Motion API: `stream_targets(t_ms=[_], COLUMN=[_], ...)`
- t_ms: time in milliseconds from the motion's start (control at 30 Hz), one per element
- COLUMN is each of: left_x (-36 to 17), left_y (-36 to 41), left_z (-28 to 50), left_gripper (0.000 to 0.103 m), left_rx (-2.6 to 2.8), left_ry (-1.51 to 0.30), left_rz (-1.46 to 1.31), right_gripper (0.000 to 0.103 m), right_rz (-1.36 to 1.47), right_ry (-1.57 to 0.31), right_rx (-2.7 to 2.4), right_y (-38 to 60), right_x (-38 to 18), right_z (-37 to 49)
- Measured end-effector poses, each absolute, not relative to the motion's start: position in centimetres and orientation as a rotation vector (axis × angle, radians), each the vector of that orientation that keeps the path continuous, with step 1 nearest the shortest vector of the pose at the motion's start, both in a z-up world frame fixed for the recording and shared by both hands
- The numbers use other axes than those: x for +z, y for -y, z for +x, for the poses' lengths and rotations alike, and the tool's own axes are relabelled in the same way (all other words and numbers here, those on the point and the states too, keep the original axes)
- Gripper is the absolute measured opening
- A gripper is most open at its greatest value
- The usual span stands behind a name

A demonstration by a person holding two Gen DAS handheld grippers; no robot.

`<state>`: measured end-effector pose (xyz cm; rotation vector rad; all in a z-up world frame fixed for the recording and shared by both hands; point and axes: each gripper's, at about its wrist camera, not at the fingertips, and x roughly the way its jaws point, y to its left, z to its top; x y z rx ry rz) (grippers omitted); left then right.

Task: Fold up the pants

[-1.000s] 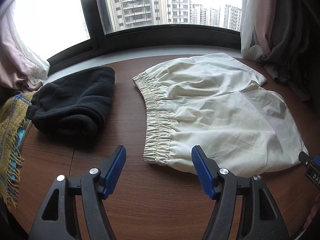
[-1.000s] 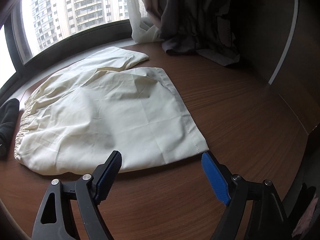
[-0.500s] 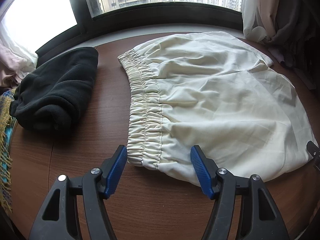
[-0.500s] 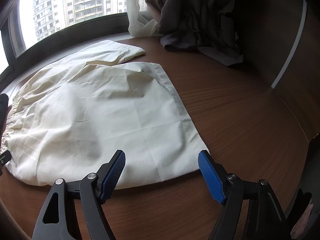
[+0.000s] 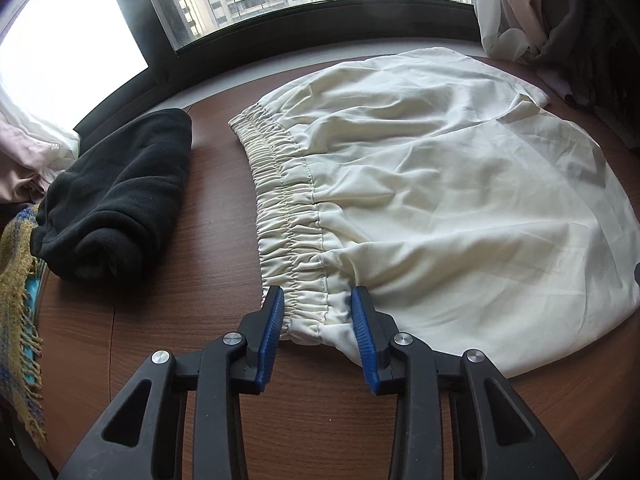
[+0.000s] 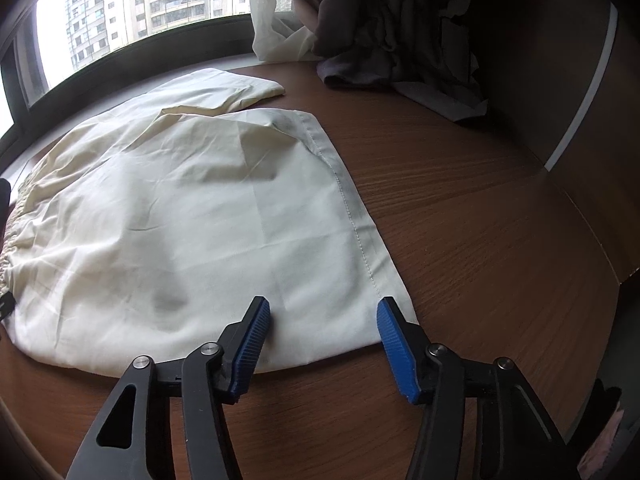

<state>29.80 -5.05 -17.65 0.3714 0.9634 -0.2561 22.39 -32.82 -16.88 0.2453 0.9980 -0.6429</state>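
Observation:
Cream shorts [image 5: 440, 184] lie flat on a brown wooden table [image 5: 180, 360], elastic waistband [image 5: 288, 216] to the left, leg hems to the right. My left gripper [image 5: 318, 304] is open, its blue pads on either side of the near corner of the waistband, partly closed in around it. In the right wrist view the shorts [image 6: 192, 216] fill the left half. My right gripper [image 6: 322, 312] is open over the near leg's hem corner [image 6: 384, 292], pads on either side of the fabric edge.
A folded black garment [image 5: 116, 196] lies left of the waistband. A yellow fringed scarf [image 5: 16, 320] hangs at the far left. Curtains [image 6: 380, 20] and a dark cloth sit at the back right by the window. A dark panel [image 6: 600, 128] bounds the table's right side.
Both grippers have moved forward onto the shorts' near edge. The left jaws have narrowed around the waistband corner; the right jaws have narrowed a little at the hem corner.

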Motion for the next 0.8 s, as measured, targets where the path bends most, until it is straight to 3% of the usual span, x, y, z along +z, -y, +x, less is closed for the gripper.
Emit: stream_targets(t_ms=[167,267,800], left_x=[-17.7,-17.8,-17.7], left_y=[5.9,6.2,7.6], left_z=[29.5,29.2,28.1], left_gripper=[0.028,0.027,0.021], left_rx=[-0.242,-0.227,-0.189], left_ry=[-0.953,-0.941,-0.945], left_rz=[0.420,0.455,0.492], right_gripper=[0.025,0.014,0.007], right_rz=[0.248,0.248,0.259], right_ry=[-0.998,-0.999,-0.957], right_rx=[-0.626,-0.637,-0.606], right_y=[33.4,34.1,35.1], right_x=[-16.8,-16.9,-16.5], right_z=[22.3,22.3,21.3])
